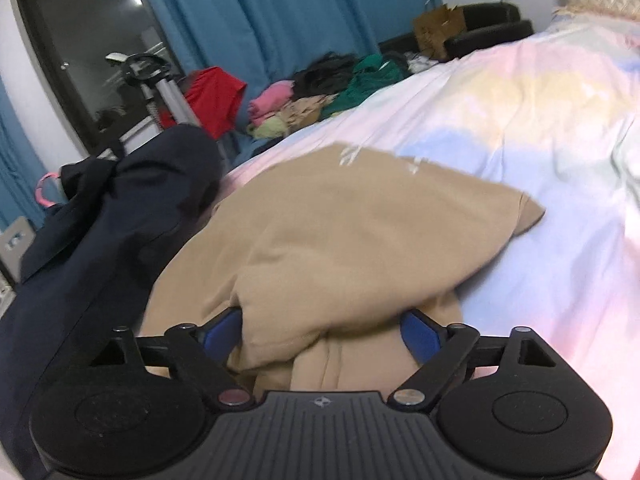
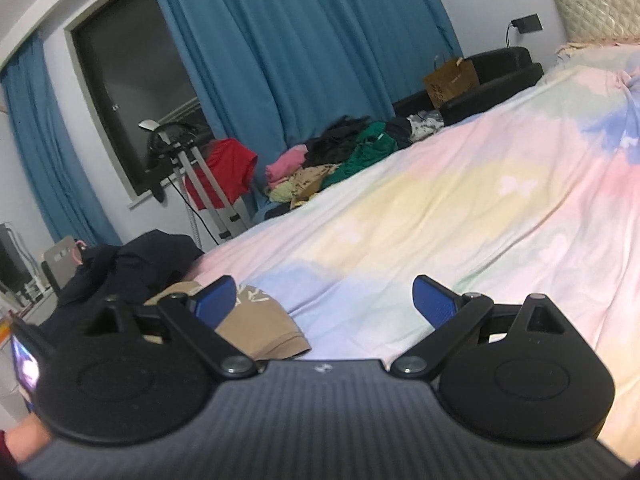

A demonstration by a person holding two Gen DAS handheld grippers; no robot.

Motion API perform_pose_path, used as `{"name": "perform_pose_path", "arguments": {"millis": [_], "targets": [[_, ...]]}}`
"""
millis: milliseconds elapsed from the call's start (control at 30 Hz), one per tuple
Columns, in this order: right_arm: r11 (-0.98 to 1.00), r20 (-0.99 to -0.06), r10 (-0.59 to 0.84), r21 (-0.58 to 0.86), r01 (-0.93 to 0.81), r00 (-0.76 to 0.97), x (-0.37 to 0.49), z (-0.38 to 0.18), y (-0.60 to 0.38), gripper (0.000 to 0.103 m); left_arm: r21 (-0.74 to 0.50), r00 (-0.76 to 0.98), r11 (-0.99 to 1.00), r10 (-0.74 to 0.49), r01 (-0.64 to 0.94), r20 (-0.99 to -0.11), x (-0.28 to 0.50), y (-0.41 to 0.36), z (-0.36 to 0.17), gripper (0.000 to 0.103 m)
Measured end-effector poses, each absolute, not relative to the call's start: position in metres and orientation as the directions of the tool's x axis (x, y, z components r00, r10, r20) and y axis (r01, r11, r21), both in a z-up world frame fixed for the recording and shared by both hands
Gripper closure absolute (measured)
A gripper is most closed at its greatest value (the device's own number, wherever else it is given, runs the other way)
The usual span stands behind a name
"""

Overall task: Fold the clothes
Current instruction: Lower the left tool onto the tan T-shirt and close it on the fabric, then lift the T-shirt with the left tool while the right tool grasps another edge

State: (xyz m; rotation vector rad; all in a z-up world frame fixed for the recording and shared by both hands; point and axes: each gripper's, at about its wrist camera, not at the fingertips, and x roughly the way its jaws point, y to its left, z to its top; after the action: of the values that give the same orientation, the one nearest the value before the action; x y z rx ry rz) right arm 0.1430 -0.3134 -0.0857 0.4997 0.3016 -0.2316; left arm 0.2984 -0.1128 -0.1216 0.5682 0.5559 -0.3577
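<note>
A tan garment (image 1: 352,232) lies bunched on the pastel bedsheet (image 1: 520,128). My left gripper (image 1: 322,330) has its blue fingers (image 1: 420,336) wide apart, with folds of the tan cloth lying between and over them; the jaws do not pinch it. A dark navy garment (image 1: 120,216) lies left of the tan one. In the right wrist view my right gripper (image 2: 324,300) is open and empty above the sheet (image 2: 440,208); the tan garment (image 2: 256,324) shows behind its left finger, and the navy garment (image 2: 132,272) lies beyond.
A heap of mixed clothes (image 2: 332,156) lies at the bed's far edge. A red garment (image 2: 228,168) hangs on a metal stand (image 2: 192,172). Blue curtains (image 2: 300,40), a dark window, a black sofa (image 2: 496,76) with a paper bag, and a quilted headboard (image 2: 596,0) stand behind.
</note>
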Motion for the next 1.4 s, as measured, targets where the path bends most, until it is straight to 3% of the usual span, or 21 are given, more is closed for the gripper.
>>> {"name": "perform_pose_path", "arguments": {"millis": [133, 233, 300, 367, 667, 900, 1033, 1067, 1133, 1200, 1300, 1400], "targets": [[0.854, -0.364, -0.135, 0.429, 0.295, 0.921, 0.160, -0.102, -0.309, 0.007, 0.370, 0.795, 0.806, -0.190, 0.462, -0.576, 0.310, -0.109, -0.110, 0.036], [0.845, -0.473, -0.141, 0.401, 0.355, 0.870, 0.179, -0.127, -0.306, 0.007, 0.291, 0.784, 0.844, -0.218, 0.450, -0.581, 0.315, -0.099, -0.096, 0.057], [0.838, -0.526, -0.118, 0.403, 0.369, 0.842, 0.188, -0.139, -0.304, 0.007, 0.243, 0.778, 0.864, -0.232, 0.441, -0.584, 0.316, -0.091, -0.087, 0.077], [0.840, -0.540, -0.101, 0.403, 0.363, 0.835, 0.191, -0.144, -0.300, 0.007, 0.212, 0.781, 0.875, -0.249, 0.435, -0.572, 0.314, -0.085, -0.074, 0.086], [0.926, -0.473, 0.080, 0.362, 0.111, 0.878, 0.193, -0.139, -0.257, 0.007, 0.182, 0.822, 0.861, -0.360, 0.475, -0.442, 0.219, -0.063, -0.002, 0.092], [0.870, -0.378, 0.441, 0.404, -0.283, 0.814, 0.167, -0.111, -0.200, 0.007, 0.124, 0.854, 0.881, -0.396, 0.457, -0.338, 0.145, -0.051, 0.057, 0.092], [0.874, -0.419, 0.481, 0.300, -0.382, 0.770, 0.152, -0.107, -0.162, 0.008, 0.072, 0.868, 0.891, -0.413, 0.448, -0.277, 0.110, -0.046, 0.088, 0.092], [0.884, -0.404, 0.462, 0.285, -0.372, 0.789, 0.150, -0.104, -0.162, 0.008, 0.052, 0.869, 0.893, -0.420, 0.447, -0.263, 0.103, -0.045, 0.097, 0.092], [0.889, -0.339, 0.436, 0.305, -0.341, 0.834, 0.144, -0.095, -0.170, 0.027, 0.009, 0.868, 0.893, -0.435, 0.450, -0.240, 0.088, -0.041, 0.113, 0.092], [0.874, -0.241, 0.412, 0.377, -0.306, 0.879, 0.137, -0.081, -0.187, 0.024, -0.029, 0.866, 0.891, -0.449, 0.454, -0.222, 0.076, -0.038, 0.129, 0.092], [0.748, -0.091, 0.510, 0.537, -0.390, 0.855, 0.128, -0.067, -0.209, 0.024, -0.069, 0.858, 0.884, -0.466, 0.463, -0.214, 0.064, -0.034, 0.143, 0.092], [0.640, -0.072, 0.661, 0.572, -0.512, 0.747, 0.121, -0.063, -0.202, 0.023, -0.061, 0.866, 0.891, -0.452, 0.450, -0.216, 0.059, -0.034, 0.147, 0.092]]}}
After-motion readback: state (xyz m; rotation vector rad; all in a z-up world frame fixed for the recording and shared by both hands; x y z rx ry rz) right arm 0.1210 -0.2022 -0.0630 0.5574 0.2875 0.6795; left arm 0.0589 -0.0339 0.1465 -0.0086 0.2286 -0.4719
